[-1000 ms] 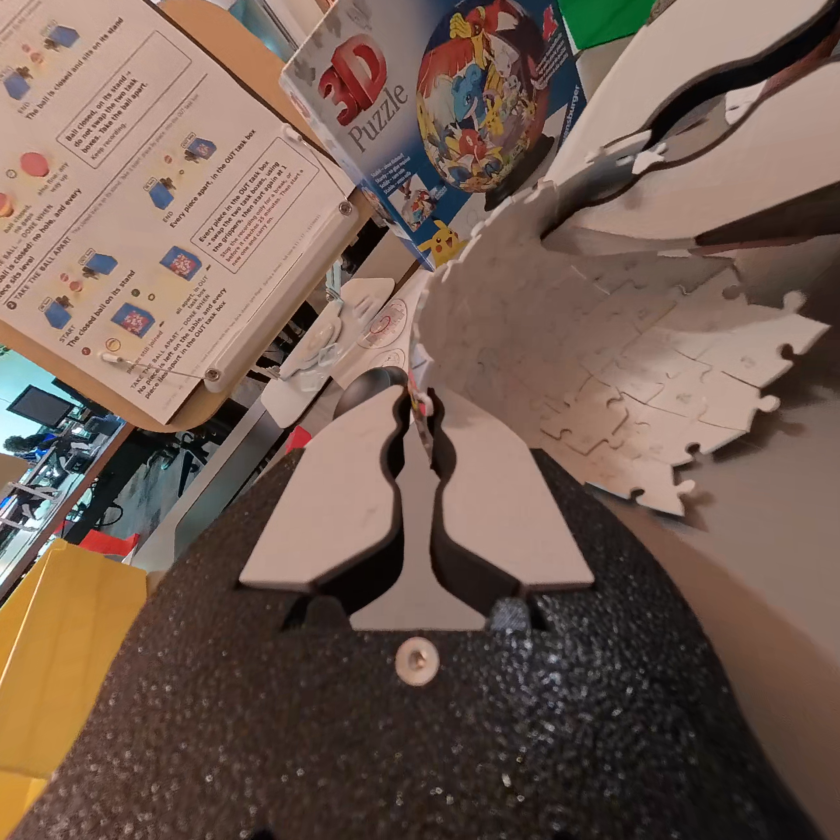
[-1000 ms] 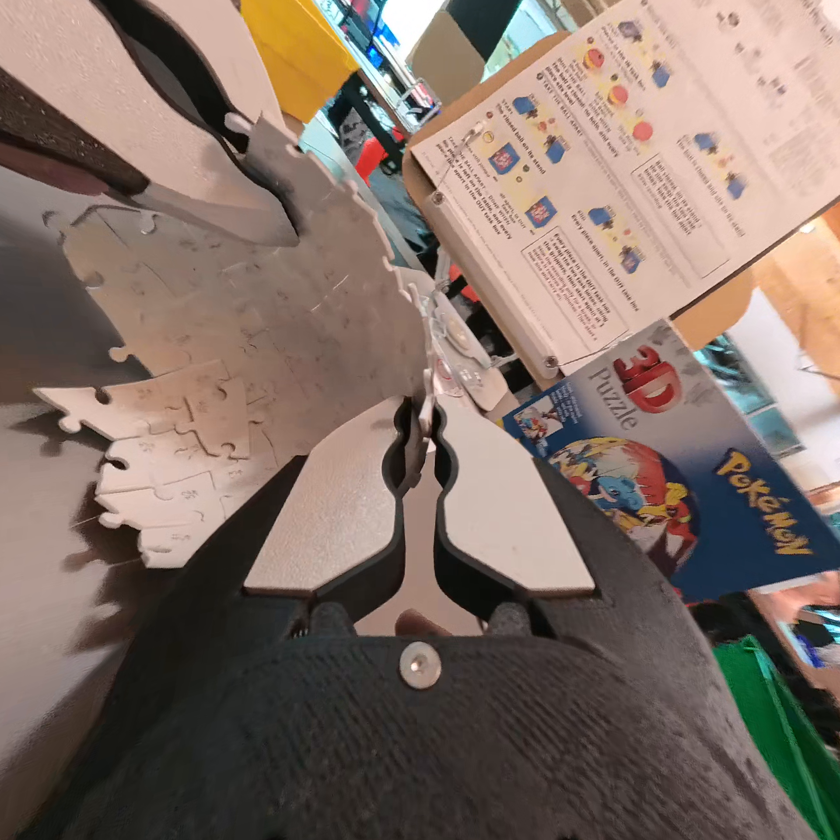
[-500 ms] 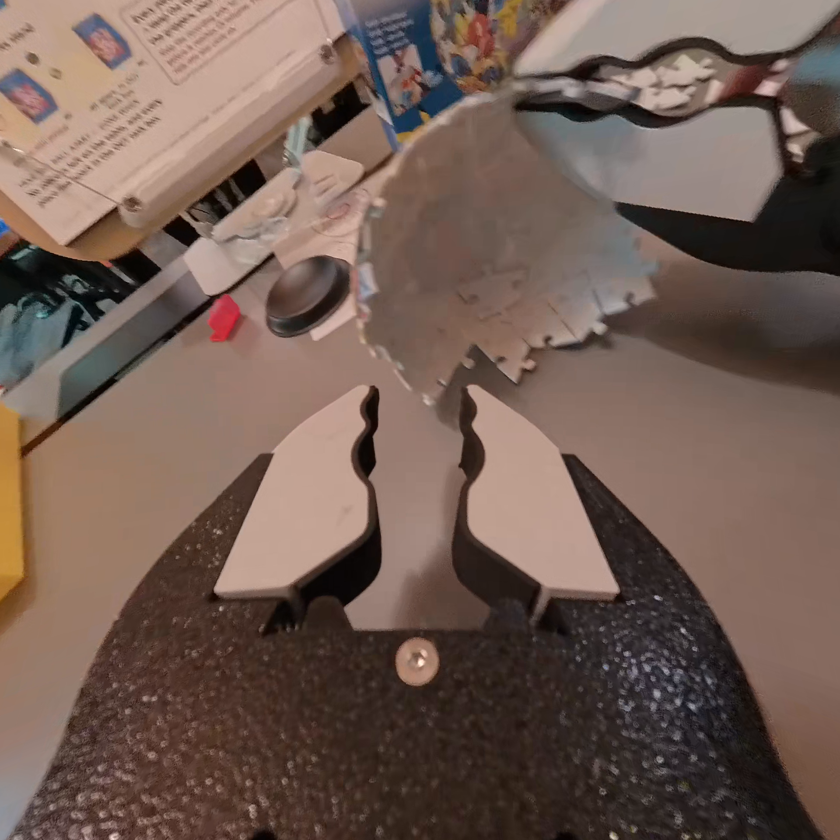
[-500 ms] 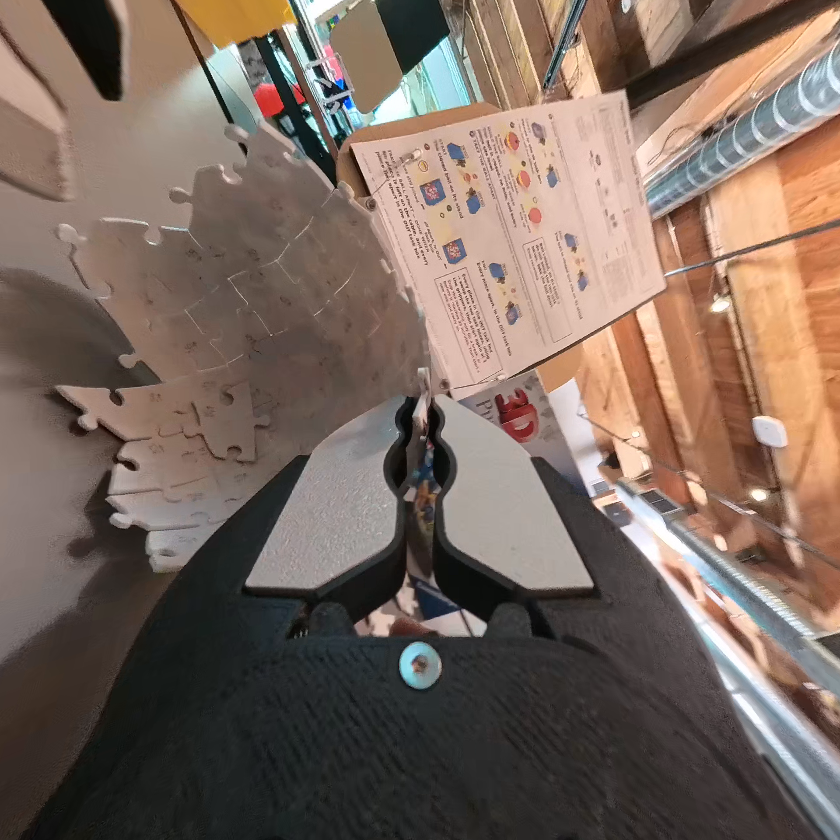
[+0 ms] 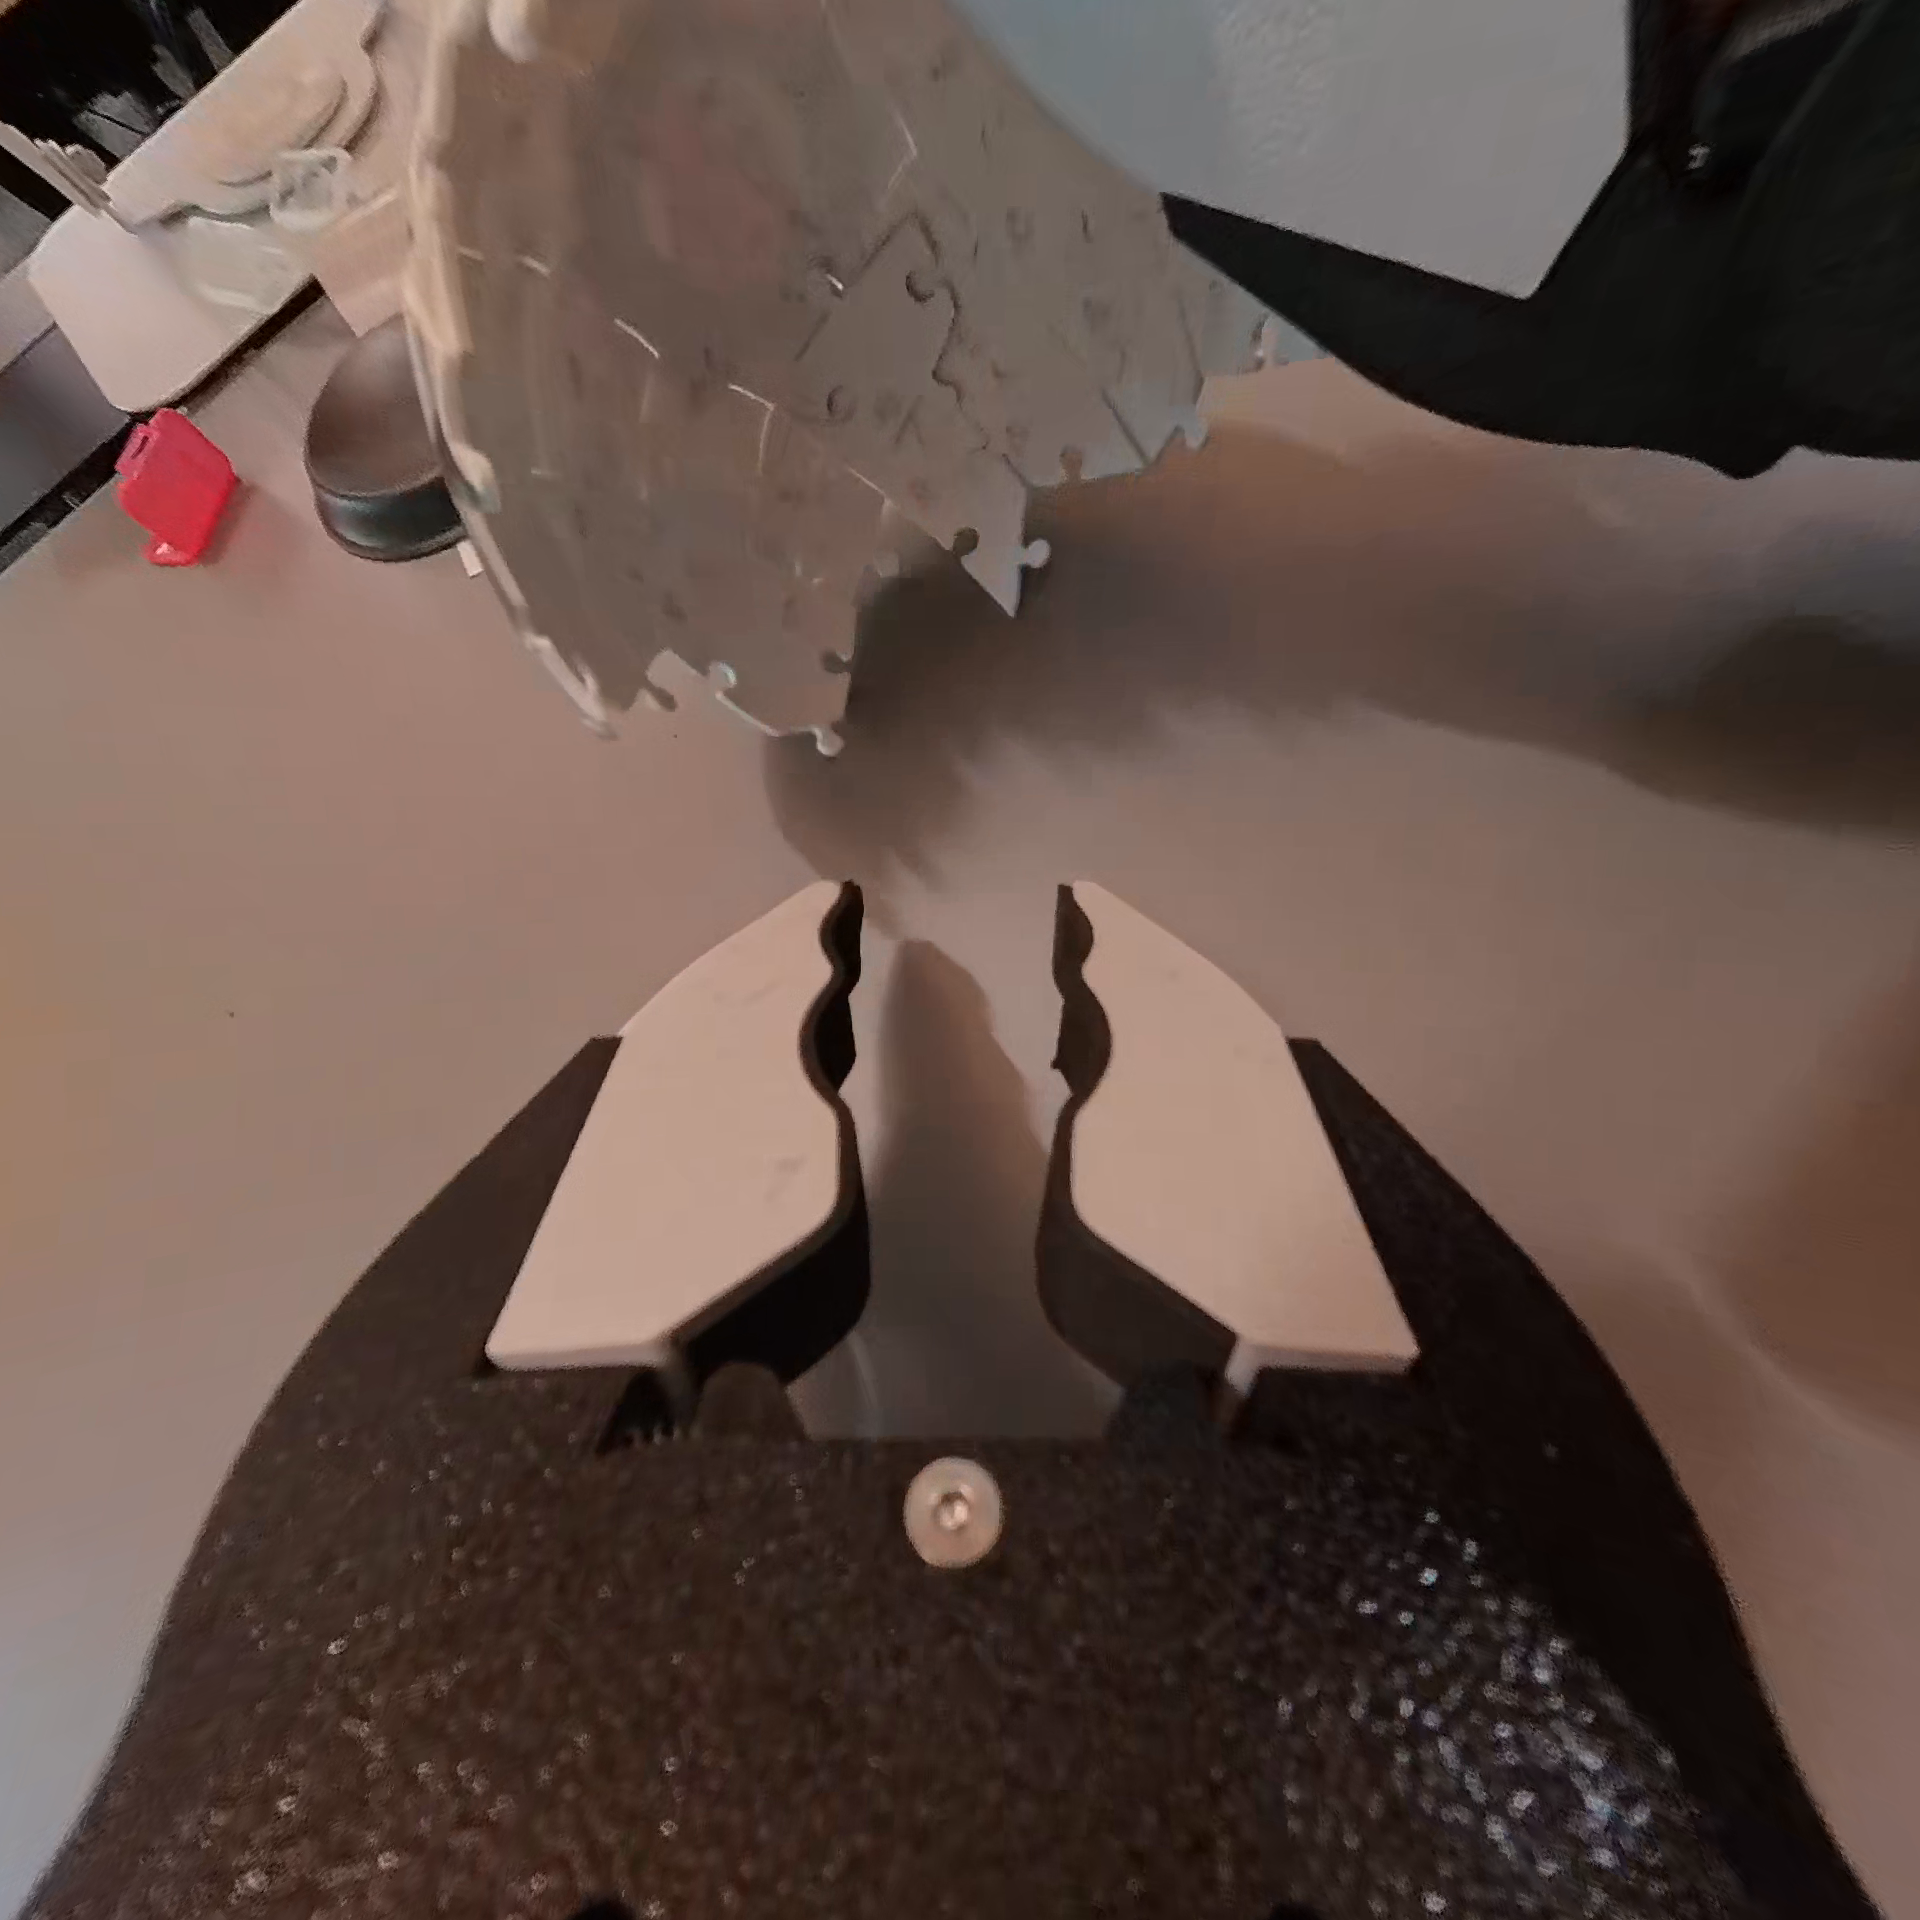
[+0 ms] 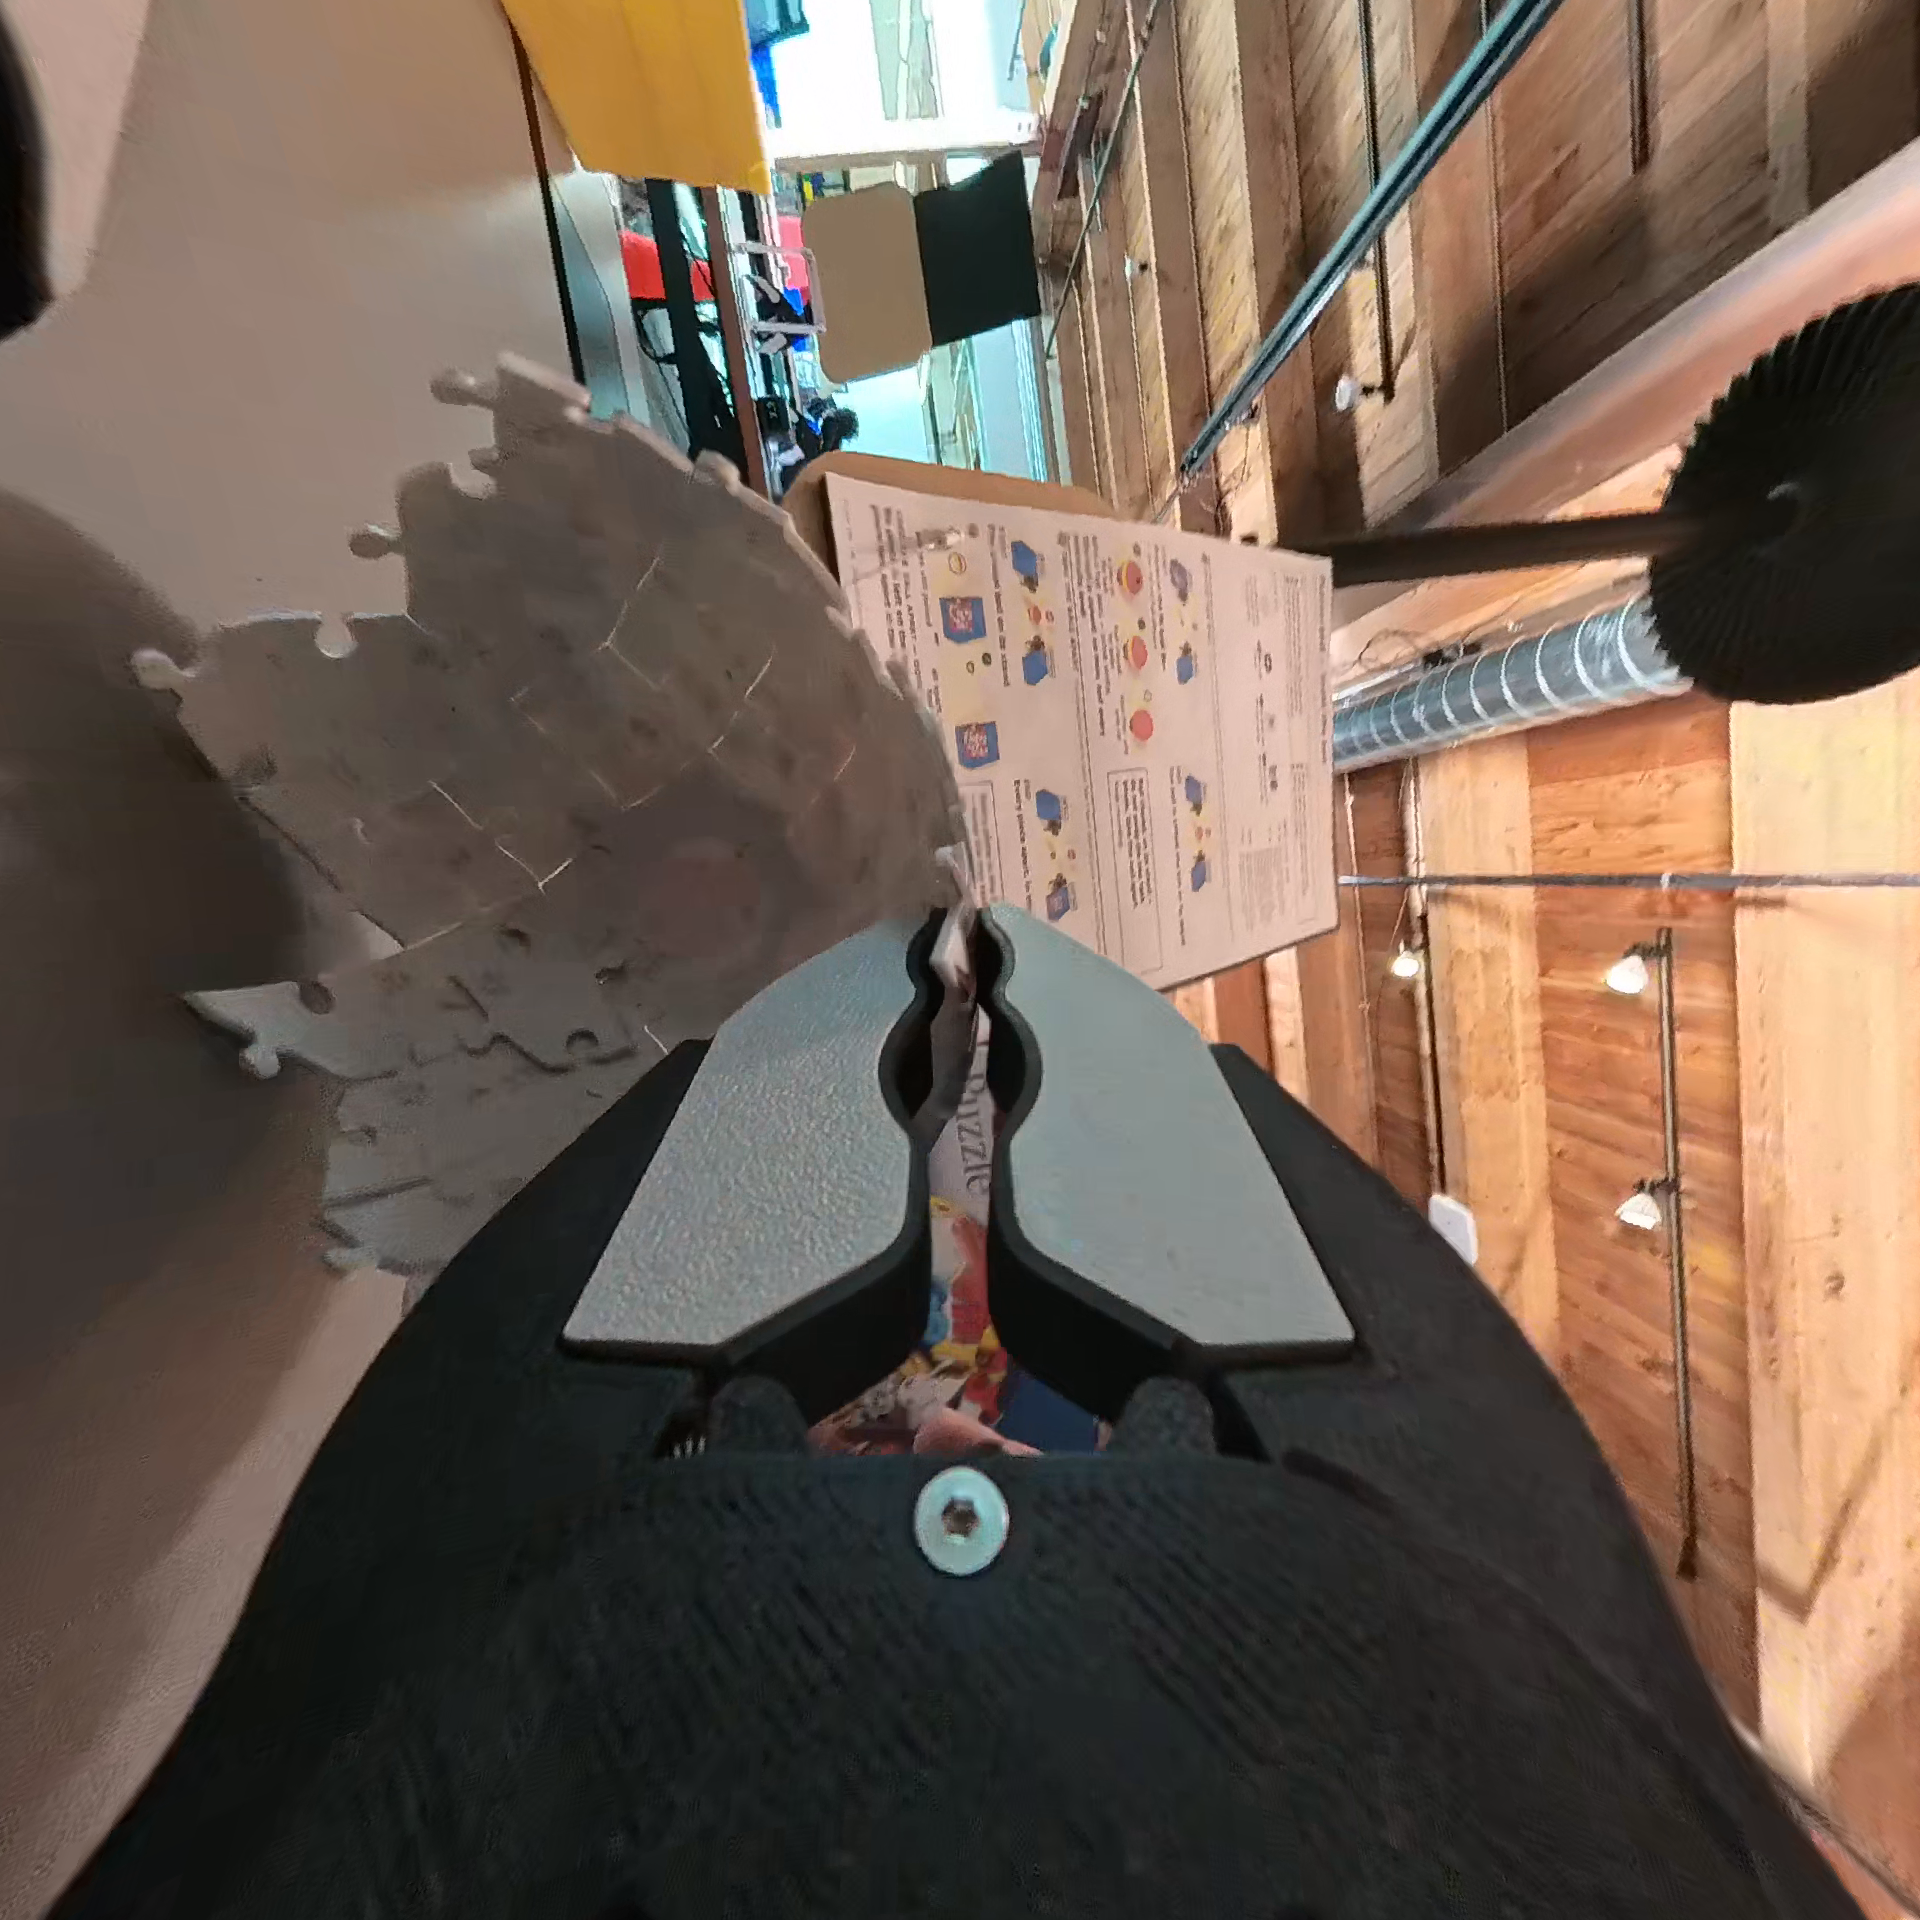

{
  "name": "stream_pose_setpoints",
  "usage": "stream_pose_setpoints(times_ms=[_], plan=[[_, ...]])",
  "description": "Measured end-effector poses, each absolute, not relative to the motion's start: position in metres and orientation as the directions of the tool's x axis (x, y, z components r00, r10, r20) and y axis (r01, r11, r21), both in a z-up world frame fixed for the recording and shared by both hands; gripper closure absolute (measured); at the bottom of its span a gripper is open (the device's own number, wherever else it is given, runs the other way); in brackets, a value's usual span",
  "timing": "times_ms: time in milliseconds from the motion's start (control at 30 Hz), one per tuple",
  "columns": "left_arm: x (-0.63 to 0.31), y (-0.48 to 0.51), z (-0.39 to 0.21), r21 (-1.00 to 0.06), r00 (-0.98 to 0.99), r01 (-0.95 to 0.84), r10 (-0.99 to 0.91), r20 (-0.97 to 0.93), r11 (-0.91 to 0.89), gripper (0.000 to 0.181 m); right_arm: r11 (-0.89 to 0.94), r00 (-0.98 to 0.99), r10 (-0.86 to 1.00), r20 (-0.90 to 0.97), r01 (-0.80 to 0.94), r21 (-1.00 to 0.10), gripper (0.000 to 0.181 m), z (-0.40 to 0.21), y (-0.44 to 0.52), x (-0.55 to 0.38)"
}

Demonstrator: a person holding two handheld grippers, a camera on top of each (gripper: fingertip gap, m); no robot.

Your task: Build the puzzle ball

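Your right gripper (image 6: 961, 925) had its fingers (image 6: 790, 1122) pinched on the rim of the shell (image 6: 582, 790), the curved, partly built section of the puzzle ball, and held it up off the tabletop (image 5: 312, 831). The shell's plain grey inner face was turned toward both cameras, its jagged lower edge of tabs hanging free above its own shadow. Your left gripper (image 5: 956, 925) sat just below and short of that edge, its fingers (image 5: 717, 1122) parted by a narrow gap with nothing between them, only bare tabletop. Behind the shell, at the tabletop's far left, a black stand (image 5: 379, 457) stood beside a small red block (image 5: 171, 488). In the right wrist view an instruction sheet (image 6: 1122, 727) hung past the shell.
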State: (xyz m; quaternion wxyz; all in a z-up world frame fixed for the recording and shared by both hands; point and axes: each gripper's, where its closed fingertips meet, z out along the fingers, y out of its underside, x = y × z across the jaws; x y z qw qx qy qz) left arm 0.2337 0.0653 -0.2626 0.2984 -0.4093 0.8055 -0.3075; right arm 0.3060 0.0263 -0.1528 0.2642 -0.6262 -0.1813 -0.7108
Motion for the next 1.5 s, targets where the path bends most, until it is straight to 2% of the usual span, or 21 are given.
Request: stream_pose_setpoints(times_ms=[300, 433, 567, 700, 900, 1000, 1067, 1367, 1500], plan=[[0.243, 0.071, -0.257, -0.760, -0.468, -0.440, -0.845, -0.260, 0.478, 0.150, -0.796, 0.001, -0.224, 0.975, 0.576, -0.184, 0.177, -0.148, 0.019, 0.325], [0.249, 0.072, -0.254, -0.764, -0.448, -0.422, -0.845, -0.292, 0.488, 0.151, -0.750, -0.015, -0.360, 0.933, 0.599, -0.280, 0.178, -0.129, 0.009, 0.321], [0.254, 0.072, -0.252, -0.763, -0.440, -0.400, -0.837, -0.327, 0.508, 0.152, -0.710, -0.071, -0.443, 0.894, 0.636, -0.302, 0.178, -0.110, 0.001, 0.310], [0.256, 0.072, -0.253, -0.752, -0.441, -0.395, -0.827, -0.349, 0.528, 0.151, -0.710, 0.004, -0.435, 0.901, 0.613, -0.346, 0.176, -0.127, 0.004, 0.320], [0.257, 0.073, -0.251, -0.757, -0.436, -0.377, -0.823, -0.363, 0.534, 0.152, -0.708, -0.035, -0.422, 0.906, 0.637, -0.305, 0.178, -0.121, 0.010, 0.310], [0.257, 0.074, -0.249, -0.762, -0.425, -0.372, -0.827, -0.367, 0.529, 0.153, -0.691, -0.001, -0.425, 0.905, 0.647, -0.323, 0.177, -0.127, 0.015, 0.311], [0.258, 0.072, -0.244, -0.779, -0.412, -0.348, -0.832, -0.371, 0.521, 0.154, -0.707, -0.029, -0.395, 0.918, 0.648, -0.283, 0.177, -0.126, 0.016, 0.308], [0.263, 0.057, -0.220, -0.823, -0.392, -0.190, -0.810, -0.435, 0.535, 0.156, -0.688, 0.052, -0.415, 0.908, 0.636, -0.351, 0.178, -0.135, 0.018, 0.313], [0.278, 0.044, -0.207, -0.860, -0.353, -0.150, -0.838, -0.415, 0.488, 0.155, -0.676, 0.131, -0.422, 0.897, 0.615, -0.407, 0.178, -0.146, 0.021, 0.317]])
